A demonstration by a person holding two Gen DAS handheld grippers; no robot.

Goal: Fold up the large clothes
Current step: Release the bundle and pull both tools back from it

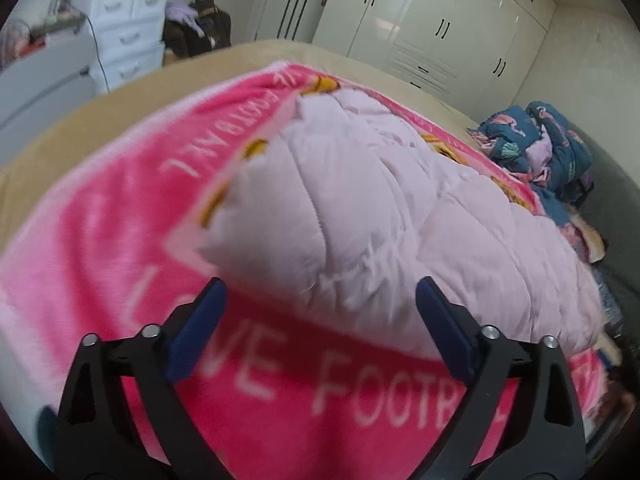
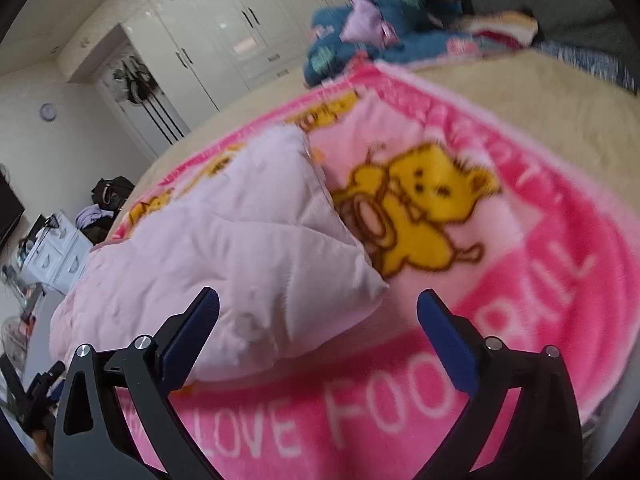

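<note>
Both grippers, left [image 1: 320,300] and right [image 2: 318,312], are hovering with jaws wide over the quilt [image 1: 380,200], needing even corner grips.

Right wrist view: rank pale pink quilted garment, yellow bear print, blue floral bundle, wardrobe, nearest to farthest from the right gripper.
1. Pale pink quilted garment: just ahead of the open right gripper, left of centre.
2. Yellow bear print: beyond it, on the right.
3. Blue floral bundle: far end of the bed.
4. Wardrobe: back wall, upper left.
</note>
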